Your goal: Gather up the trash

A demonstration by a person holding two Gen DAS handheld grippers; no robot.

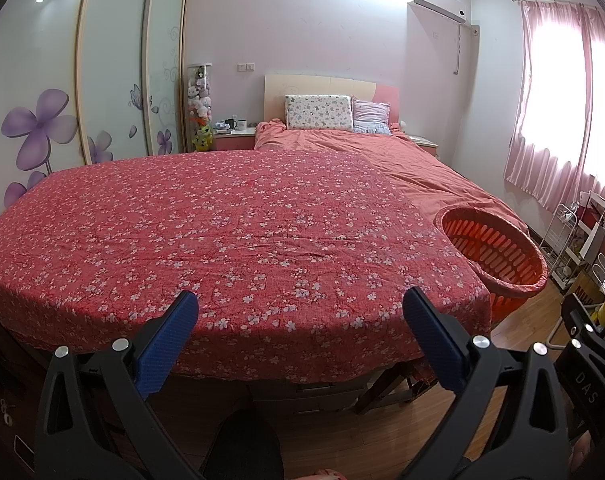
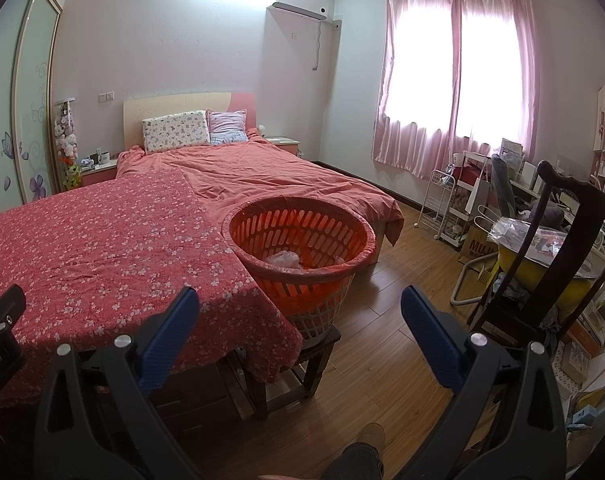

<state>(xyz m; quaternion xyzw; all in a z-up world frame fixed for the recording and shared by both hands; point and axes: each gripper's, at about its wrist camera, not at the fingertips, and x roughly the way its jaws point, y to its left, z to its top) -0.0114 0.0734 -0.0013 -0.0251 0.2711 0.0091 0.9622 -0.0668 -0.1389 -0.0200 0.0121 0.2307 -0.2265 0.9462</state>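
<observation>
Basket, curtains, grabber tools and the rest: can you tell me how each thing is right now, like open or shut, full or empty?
Left tool: open, holding nothing.
Right tool: open, holding nothing.
Orange basket: upright on a small stool, some crumpled plastic at the bottom, mostly empty.
Flowered cloth: spread flat over the table.
Pink curtains: drawn shut, daylight glowing through.
Wardrobe doors: slid shut.
Bed: made, two pillows propped against the headboard.

Both wrist views look level from the near edge of the floral-cloth table (image 1: pixel 230 216) toward the far bed (image 2: pixel 270 176). The right view faces further right; both share the orange basket (image 2: pixel 302 236).
</observation>
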